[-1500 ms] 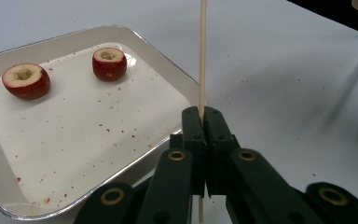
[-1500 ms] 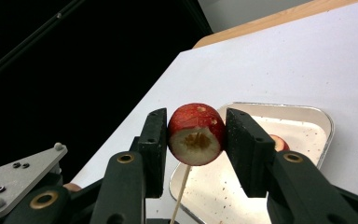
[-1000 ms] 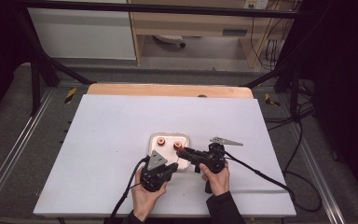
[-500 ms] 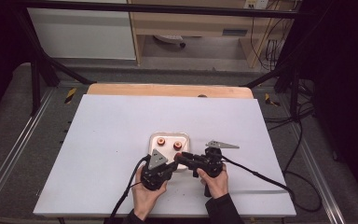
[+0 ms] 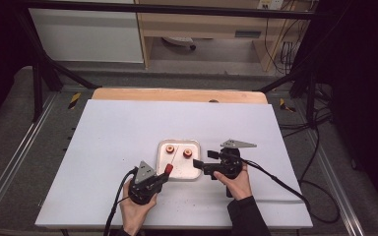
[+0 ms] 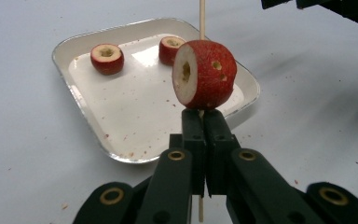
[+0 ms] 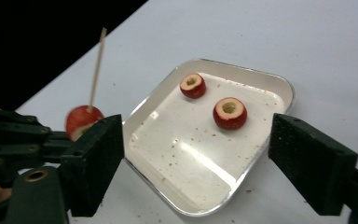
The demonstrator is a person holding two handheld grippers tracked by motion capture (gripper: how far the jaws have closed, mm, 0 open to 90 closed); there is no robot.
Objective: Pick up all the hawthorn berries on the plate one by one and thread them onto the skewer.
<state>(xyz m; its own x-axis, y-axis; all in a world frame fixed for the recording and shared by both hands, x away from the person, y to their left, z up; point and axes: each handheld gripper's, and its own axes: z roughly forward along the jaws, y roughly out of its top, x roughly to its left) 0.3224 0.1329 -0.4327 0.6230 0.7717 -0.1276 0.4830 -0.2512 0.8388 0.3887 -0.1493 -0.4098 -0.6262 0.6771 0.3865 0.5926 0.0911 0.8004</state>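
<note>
A: How is the left tool (image 6: 200, 135) being kept?

B: Its jaws are being held fully closed on a thin wooden skewer (image 6: 202, 18). A red hawthorn piece (image 6: 205, 74), cored and threaded on that skewer, is being carried just above the jaw tips, over the near left corner of the metal tray (image 6: 74, 42).

A: And the right tool (image 7: 191, 158)?

B: Its jaws have just been opening and are being held wide apart, with nothing pressed between the pads. It is being hovered at the tray's right side, pointing left across it.

A: Where is the tray being kept on the desk (image 5: 118, 132)?

B: Near the middle, somewhat toward the near edge. Two more cored red pieces (image 7: 230, 112) are being left lying in the tray's far half, side by side but apart, cut faces up. Red crumbs are being seen scattered on the tray floor and on the desk around it.

A: Are the two tools touching?

B: No, they are being held apart, one at each near corner of the tray.
</note>
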